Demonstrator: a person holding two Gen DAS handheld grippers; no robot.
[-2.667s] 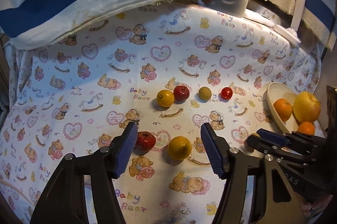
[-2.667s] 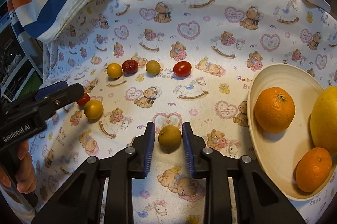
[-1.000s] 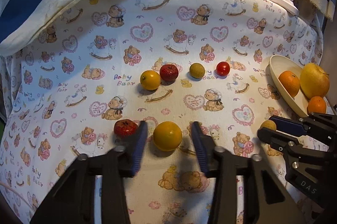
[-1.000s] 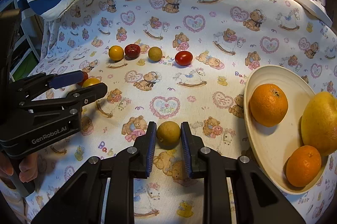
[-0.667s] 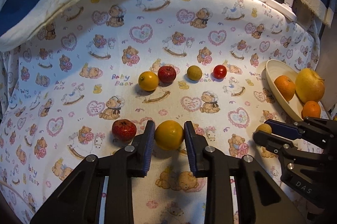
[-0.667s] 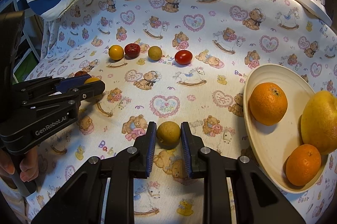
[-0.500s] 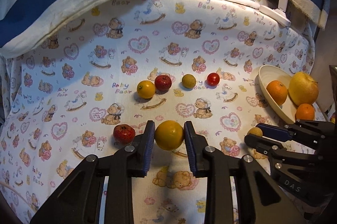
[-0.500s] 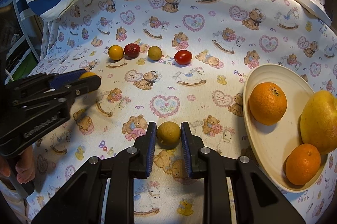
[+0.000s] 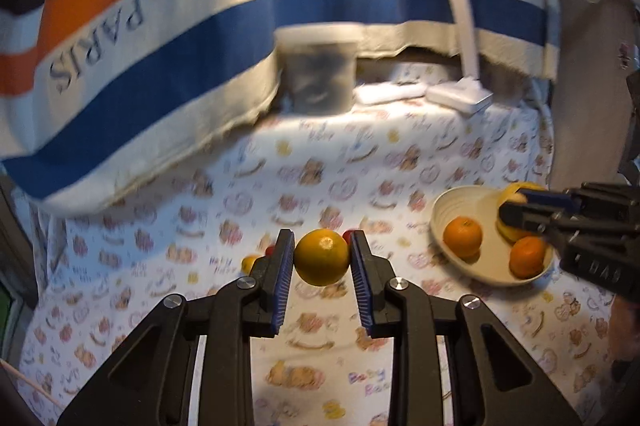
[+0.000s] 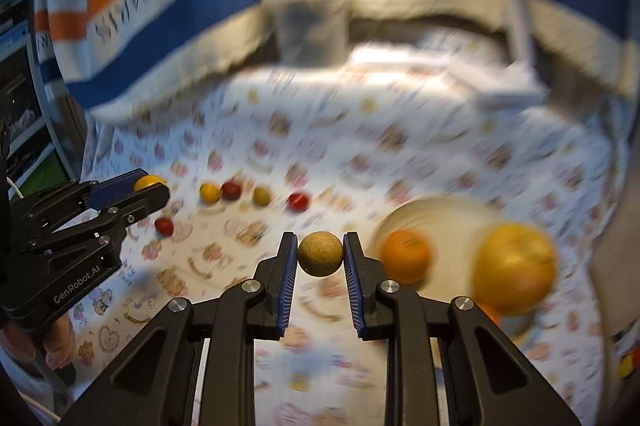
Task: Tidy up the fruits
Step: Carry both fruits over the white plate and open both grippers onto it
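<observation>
Two black hand-held grippers are each clamping a fruit above the bear-print cloth.

Between its blue ribbed pads, the left gripper (image 9: 321, 258) is pinching a round yellow-orange citrus fruit (image 9: 321, 257), the jaws nearly closed on its sides and holding it clear of the white bear-print cloth (image 9: 328, 322). The right gripper (image 10: 320, 253) is likewise squeezing a small round dull-yellow speckled fruit (image 10: 320, 253) between its fingertips, off the cloth. Just right of that fruit a cream shallow bowl (image 9: 444, 214) is holding two oranges and a large yellow fruit (image 10: 514, 268). Farther out to the left, a blurred row of small yellow and red fruits (image 10: 254, 195) is lying on the cloth, with one more small red fruit (image 10: 164, 225) sitting near the left gripper's tip. Behind everything a cream, blue and orange striped towel (image 9: 160, 38) is hanging.
</observation>
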